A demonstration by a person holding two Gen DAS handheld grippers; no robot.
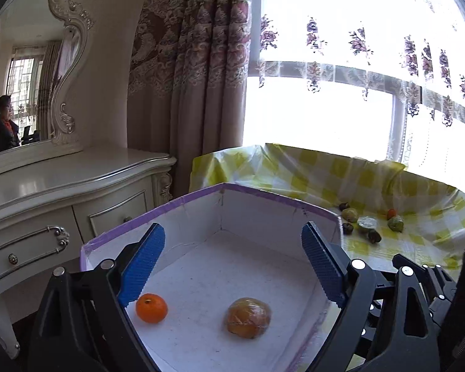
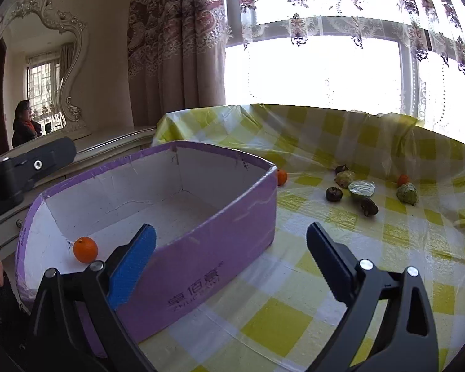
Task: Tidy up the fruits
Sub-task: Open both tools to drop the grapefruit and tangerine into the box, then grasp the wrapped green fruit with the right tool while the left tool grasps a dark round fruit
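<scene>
A purple box (image 1: 257,192) with a white inside stands on the checked table. In it lie a small orange (image 1: 151,307) and a plastic-wrapped orange fruit (image 1: 248,317). My left gripper (image 1: 232,266) is open and empty, held over the box above both fruits. In the right wrist view the box (image 2: 207,257) is at left with the small orange (image 2: 85,249) inside. My right gripper (image 2: 231,263) is open and empty at the box's near right side. Several loose fruits (image 2: 361,189) lie at the far right, and another small orange (image 2: 281,177) sits behind the box.
The yellow checked tablecloth (image 2: 294,325) covers the table; its far edge rises against the window. A cream dresser (image 1: 65,192) with a mirror stands left of the table. The loose fruits (image 1: 367,223) also show right of the box in the left wrist view.
</scene>
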